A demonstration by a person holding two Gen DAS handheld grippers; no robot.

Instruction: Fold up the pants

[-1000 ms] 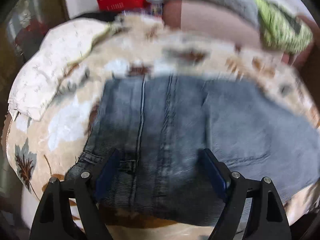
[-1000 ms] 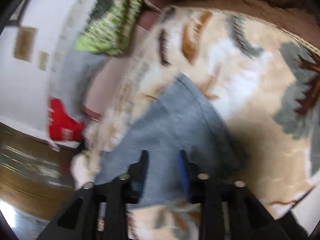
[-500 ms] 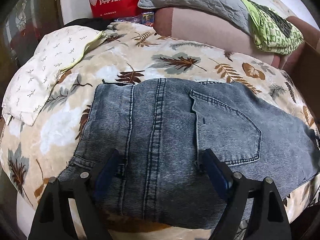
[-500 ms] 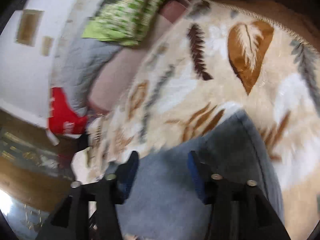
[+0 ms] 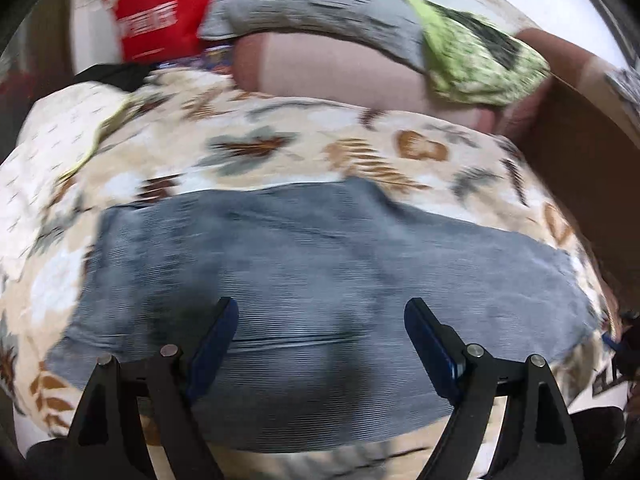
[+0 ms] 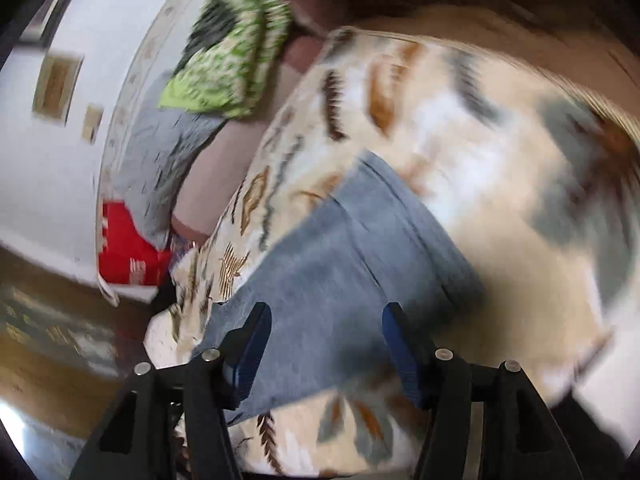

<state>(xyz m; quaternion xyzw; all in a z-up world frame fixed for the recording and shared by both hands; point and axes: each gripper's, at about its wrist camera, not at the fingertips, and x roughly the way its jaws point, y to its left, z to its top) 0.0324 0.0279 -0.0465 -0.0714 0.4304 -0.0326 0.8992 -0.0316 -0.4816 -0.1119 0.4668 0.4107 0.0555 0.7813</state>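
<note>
You've got a leaf-print blanket spread wide, with a grey pillow beyond it — a green patterned cloth lies on that pillow. A red bag stands by the wall.

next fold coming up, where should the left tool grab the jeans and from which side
Probably the near edge of the jeans, approached from the near side, low along the leaf-print blanket. The denim lies flat, so only an edge gives the open left tool something to pinch.
</note>
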